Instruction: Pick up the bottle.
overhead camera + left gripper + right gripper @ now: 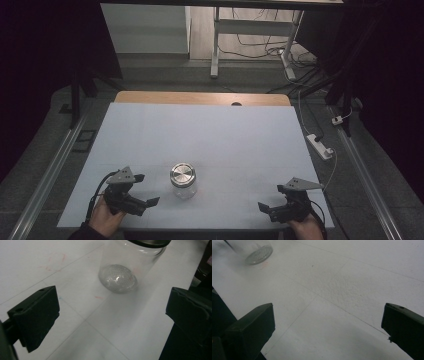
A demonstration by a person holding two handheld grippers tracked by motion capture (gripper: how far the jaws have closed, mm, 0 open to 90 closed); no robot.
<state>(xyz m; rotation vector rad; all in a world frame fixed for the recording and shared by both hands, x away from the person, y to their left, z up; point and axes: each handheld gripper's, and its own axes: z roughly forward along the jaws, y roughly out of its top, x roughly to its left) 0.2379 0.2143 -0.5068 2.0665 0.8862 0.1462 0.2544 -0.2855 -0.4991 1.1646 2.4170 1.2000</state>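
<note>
From the high view we see a white table (200, 130) filling the middle of the frame, with a strip of bare wood along its far edge. A clear glass jar (183, 181) with a round metal lid (182, 174) stands upright on the table, low in the frame and a little left of centre.

At the lower left of that frame, a hand (105, 216) holds the left gripper (148, 192), which lies just beside the jar and apart from it. Its jaws stand wide apart with nothing between them. At the lower right, another hand (306, 227) holds the right gripper (272, 198), well apart from the jar. Its jaws also stand wide apart and hold nothing.

In the left gripper view, we see the jar (125, 267) near the top centre of the frame, its textured glass base resting on the white surface, with the dark edge of the lid (150, 242) at the very top. The two black jaws sit at the lower left and right edges, spread wide, with the jar beyond them.

In the right gripper view, the base of the jar (258, 253) shows in the upper left corner. The two black jaws sit at the lower left and right, spread wide over bare white table (342, 290) crossed by thin seams.

On the floor beyond the table, at the right of the high view, lies a white power strip (320, 146) with cables.
</note>
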